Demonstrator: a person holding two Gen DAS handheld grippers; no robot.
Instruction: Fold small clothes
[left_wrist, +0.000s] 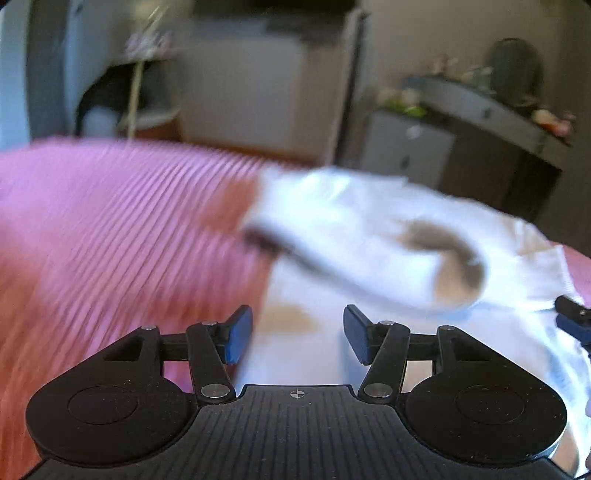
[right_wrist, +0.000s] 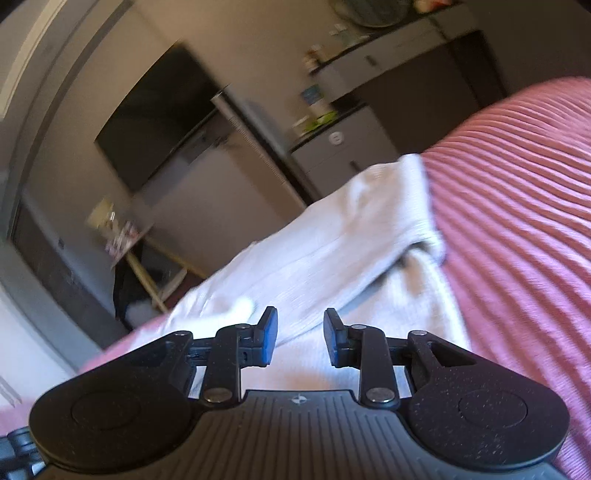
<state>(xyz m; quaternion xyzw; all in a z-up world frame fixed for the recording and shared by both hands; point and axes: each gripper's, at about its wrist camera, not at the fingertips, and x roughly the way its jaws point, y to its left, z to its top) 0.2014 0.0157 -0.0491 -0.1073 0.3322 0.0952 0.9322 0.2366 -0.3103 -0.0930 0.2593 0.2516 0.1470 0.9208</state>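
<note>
A small white garment (left_wrist: 369, 229) lies on a pink ribbed bedspread (left_wrist: 110, 221), blurred in the left wrist view. One sleeve is folded across it, and its dark neck opening (left_wrist: 443, 247) shows. My left gripper (left_wrist: 297, 332) hovers over the garment's near part, open, with nothing between its blue pads. The right gripper's tips (left_wrist: 570, 317) peek in at that view's right edge, by the cloth. In the right wrist view the same garment (right_wrist: 332, 251) stretches away over the bedspread (right_wrist: 517, 203). My right gripper (right_wrist: 301, 332) stands open above the near cloth, pads not pressing on it.
Beyond the bed's far edge are a grey cabinet (right_wrist: 340, 155), a shelf with small items (left_wrist: 480, 103), a dark screen on the wall (right_wrist: 159, 114) and a wooden stand (right_wrist: 147, 266). The bedspread runs wide to the left of the garment in the left wrist view.
</note>
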